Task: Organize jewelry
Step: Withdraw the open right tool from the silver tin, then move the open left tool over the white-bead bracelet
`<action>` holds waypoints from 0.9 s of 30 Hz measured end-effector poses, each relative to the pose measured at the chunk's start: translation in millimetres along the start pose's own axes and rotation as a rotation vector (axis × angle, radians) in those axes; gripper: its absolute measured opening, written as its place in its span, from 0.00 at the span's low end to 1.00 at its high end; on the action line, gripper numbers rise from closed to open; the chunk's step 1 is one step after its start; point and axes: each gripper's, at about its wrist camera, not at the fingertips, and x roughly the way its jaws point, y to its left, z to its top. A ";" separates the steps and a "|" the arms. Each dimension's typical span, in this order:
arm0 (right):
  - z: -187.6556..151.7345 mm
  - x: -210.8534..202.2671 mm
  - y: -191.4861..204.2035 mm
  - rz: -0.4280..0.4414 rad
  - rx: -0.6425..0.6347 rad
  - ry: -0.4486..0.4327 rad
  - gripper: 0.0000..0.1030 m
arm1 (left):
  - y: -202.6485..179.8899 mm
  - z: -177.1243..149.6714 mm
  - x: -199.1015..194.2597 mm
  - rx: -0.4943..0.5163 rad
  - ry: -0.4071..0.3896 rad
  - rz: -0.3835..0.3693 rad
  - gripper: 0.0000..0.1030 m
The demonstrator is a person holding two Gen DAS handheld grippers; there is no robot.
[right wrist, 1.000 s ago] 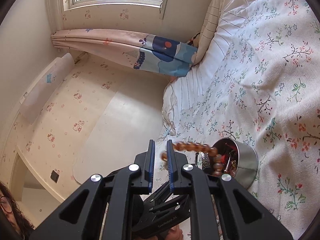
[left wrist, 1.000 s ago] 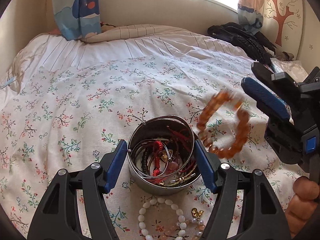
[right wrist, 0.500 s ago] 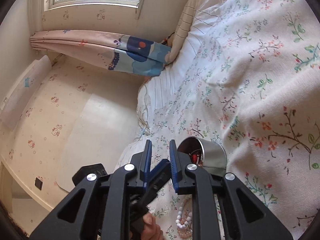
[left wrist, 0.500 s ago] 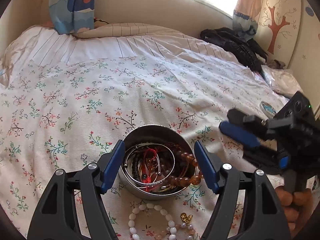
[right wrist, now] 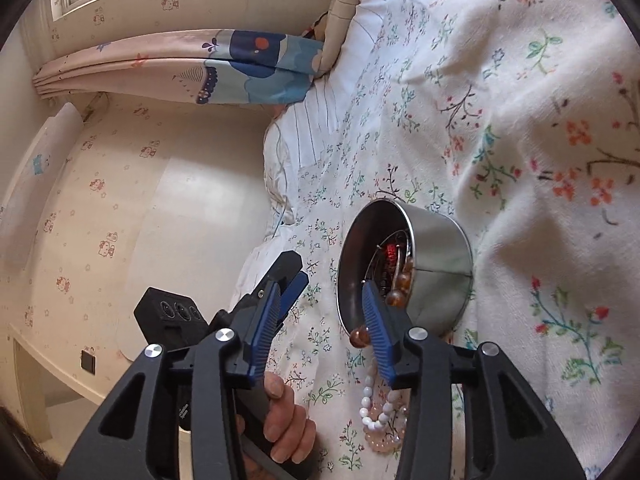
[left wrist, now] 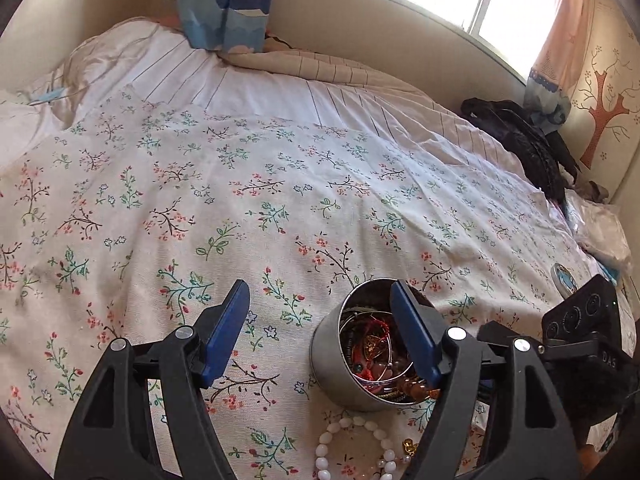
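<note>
1. Your round silver metal tin on the floral bedsheet already holds bangles, cords and the amber bead bracelet.
2. At its 6 o'clock, the white pearl bracelet remains loose.
3. Left gripper and right gripper both spread, empty.

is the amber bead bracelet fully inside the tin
No. The amber bracelet lies in the tin, but some beads hang over its rim.
</note>
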 end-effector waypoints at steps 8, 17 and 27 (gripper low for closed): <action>-7.2 -16.9 10.6 -0.032 -0.047 -0.025 0.53 | 3.8 -3.4 -1.3 -0.004 0.010 0.027 0.70; -22.4 -46.4 23.1 -0.204 -0.110 -0.103 0.65 | 7.7 -21.3 -16.5 0.034 0.041 0.059 0.73; -80.3 -10.9 48.7 -0.670 -0.471 0.073 0.73 | -2.7 -59.2 -31.4 0.223 0.140 0.157 0.74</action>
